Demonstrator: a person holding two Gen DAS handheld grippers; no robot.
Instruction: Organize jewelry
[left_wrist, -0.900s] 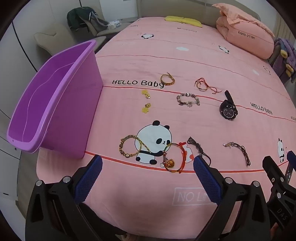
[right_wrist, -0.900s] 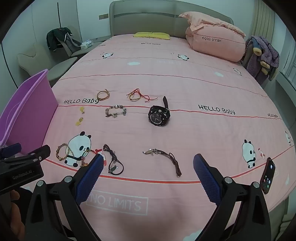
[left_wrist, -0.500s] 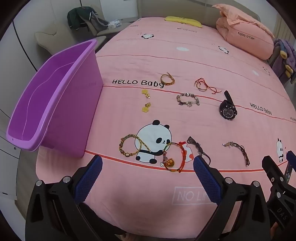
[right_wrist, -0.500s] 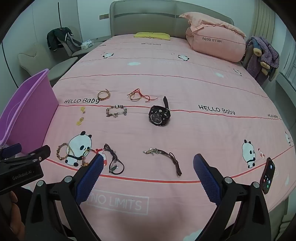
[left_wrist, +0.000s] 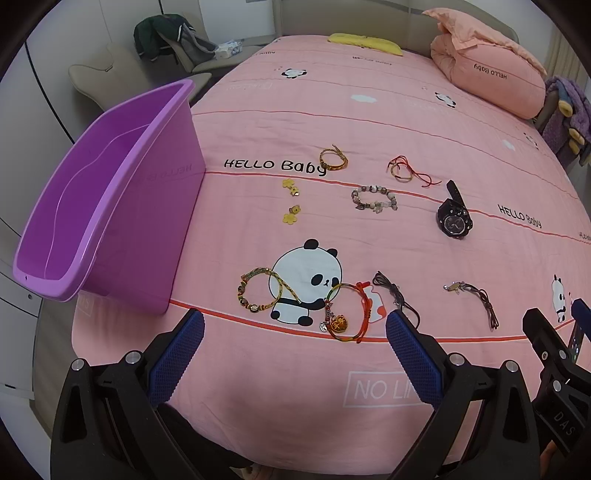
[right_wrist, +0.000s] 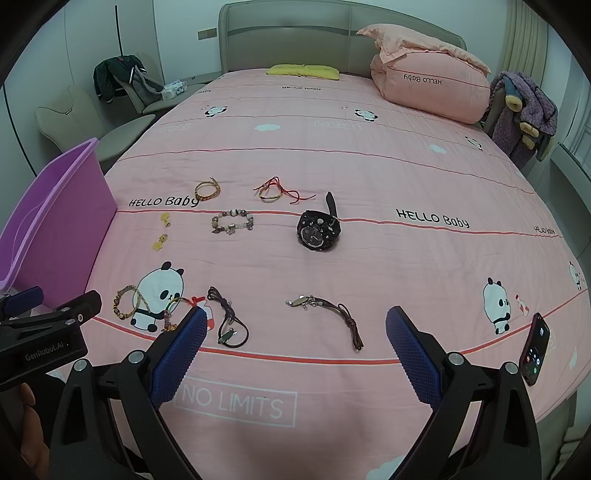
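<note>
Both the left gripper (left_wrist: 293, 328) and the right gripper (right_wrist: 294, 326) hover with ribbed blue pads spread wide, holding nothing. Jewelry lies scattered on the quilted pink bedspread (right_wrist: 369, 166): a chunky black wristwatch (right_wrist: 318, 230), a knobbly beaded bracelet (left_wrist: 374, 199), a thin red cord bracelet with gold charm (left_wrist: 347, 314). A glossy purple plastic tub (left_wrist: 99, 206) stands at the bedspread's left edge.

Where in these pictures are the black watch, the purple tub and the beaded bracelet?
black watch (right_wrist: 318, 235), right wrist view, on its round face.
purple tub (left_wrist: 155, 206), left wrist view, on its outer side wall.
beaded bracelet (left_wrist: 384, 192), left wrist view, on the far arc of beads.
</note>
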